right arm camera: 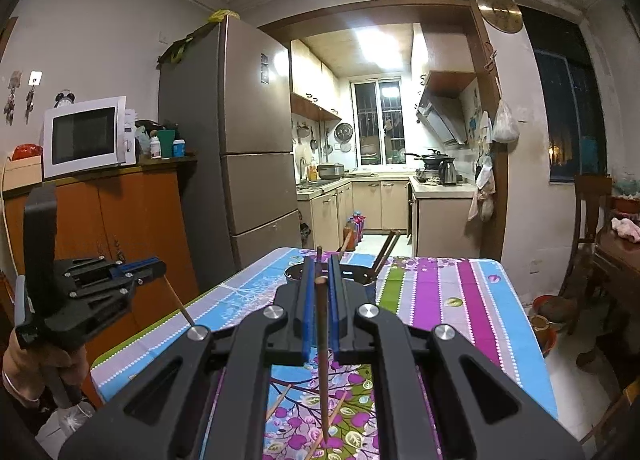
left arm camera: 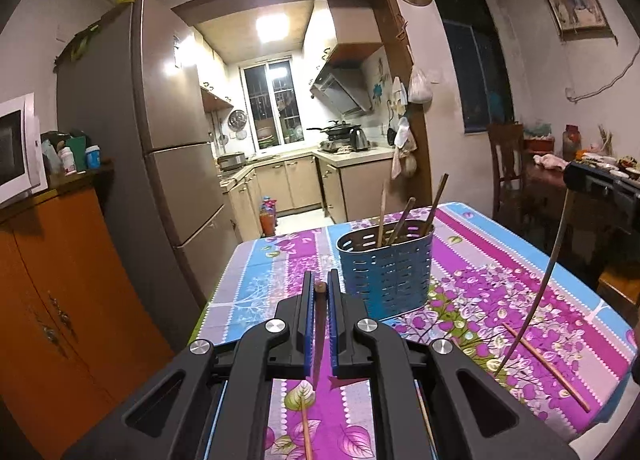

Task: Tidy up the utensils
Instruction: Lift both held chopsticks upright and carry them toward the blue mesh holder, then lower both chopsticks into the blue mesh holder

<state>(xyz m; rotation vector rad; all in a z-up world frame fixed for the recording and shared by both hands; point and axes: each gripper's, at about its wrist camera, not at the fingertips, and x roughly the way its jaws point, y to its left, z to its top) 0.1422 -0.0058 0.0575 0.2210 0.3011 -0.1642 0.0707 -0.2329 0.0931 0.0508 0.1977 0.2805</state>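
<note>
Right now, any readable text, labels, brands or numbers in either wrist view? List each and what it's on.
None legible in either view.
Fridge: small dark sticker on its door, too blurred to read.
Bottles beside the microwave: labels too small to read.
Round gold wall plaque: dark marks, unreadable.
Framed picture: an image, no readable text.
Utensil holder, tablecloth, both grippers: no text visible.

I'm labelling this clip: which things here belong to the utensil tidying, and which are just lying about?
Job: left tongs and right tongs, each gripping a chopstick; holder; loose chopstick.

Lying about: microwave, fridge, kettle, chair.
</note>
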